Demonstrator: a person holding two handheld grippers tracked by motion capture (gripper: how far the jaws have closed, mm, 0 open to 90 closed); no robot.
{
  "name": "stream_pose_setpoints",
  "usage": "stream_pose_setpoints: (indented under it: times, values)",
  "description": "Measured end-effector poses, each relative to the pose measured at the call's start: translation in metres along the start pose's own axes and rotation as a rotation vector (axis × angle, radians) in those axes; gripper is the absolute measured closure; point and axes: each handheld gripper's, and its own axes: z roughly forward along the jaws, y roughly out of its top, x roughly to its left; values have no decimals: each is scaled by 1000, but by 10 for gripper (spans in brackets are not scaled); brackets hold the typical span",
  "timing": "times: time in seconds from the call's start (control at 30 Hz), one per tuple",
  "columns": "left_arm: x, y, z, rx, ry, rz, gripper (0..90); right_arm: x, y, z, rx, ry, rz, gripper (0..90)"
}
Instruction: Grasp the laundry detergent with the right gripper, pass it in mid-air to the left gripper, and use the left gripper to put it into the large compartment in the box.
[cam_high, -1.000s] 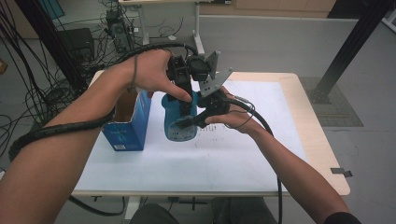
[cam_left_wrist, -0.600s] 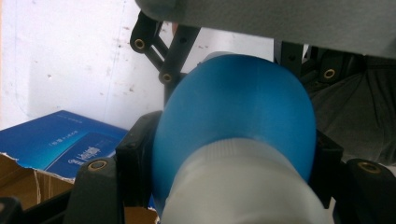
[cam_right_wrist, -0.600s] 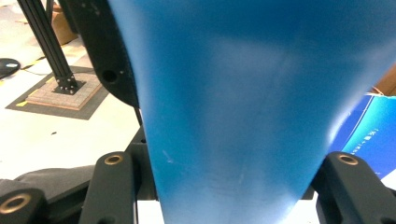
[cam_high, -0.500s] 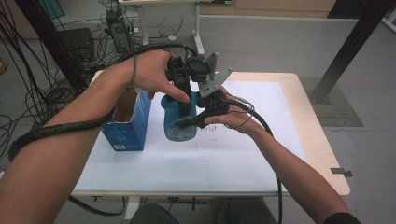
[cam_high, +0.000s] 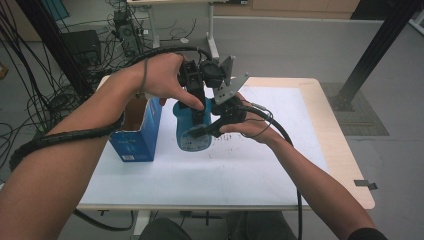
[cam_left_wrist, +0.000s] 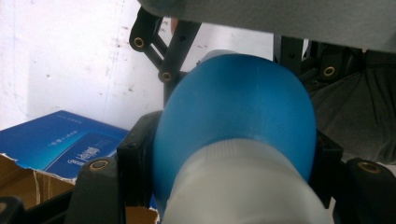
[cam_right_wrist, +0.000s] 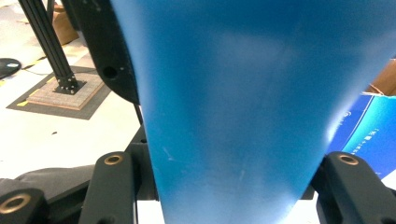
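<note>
A blue bottle (cam_high: 188, 134) with a white neck hangs tilted over the white table (cam_high: 250, 170). My left gripper (cam_high: 196, 106) comes down from above and is shut on the bottle's upper part. In the left gripper view the blue body (cam_left_wrist: 233, 107) sits squeezed between both black jaws, the white neck nearest the camera. My right gripper (cam_high: 206, 131) reaches in from the right and is shut on the bottle lower down. In the right gripper view the blue bottle wall (cam_right_wrist: 233, 116) stands between that gripper's jaws.
An open blue carton (cam_high: 134, 137) with brown flaps stands on the table just left of the bottle, also seen as the carton (cam_left_wrist: 51, 140) and the carton's edge (cam_right_wrist: 373, 126). Cables trail from both grippers. A black post foot (cam_right_wrist: 65, 86) stands on the floor to the right.
</note>
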Motion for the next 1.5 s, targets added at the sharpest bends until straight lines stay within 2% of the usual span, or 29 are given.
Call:
stream_pose_setpoints:
  times: [1.5]
  values:
    - [0,0,1,-5,-7,3,361,0,-1,0,-1,4,6,433]
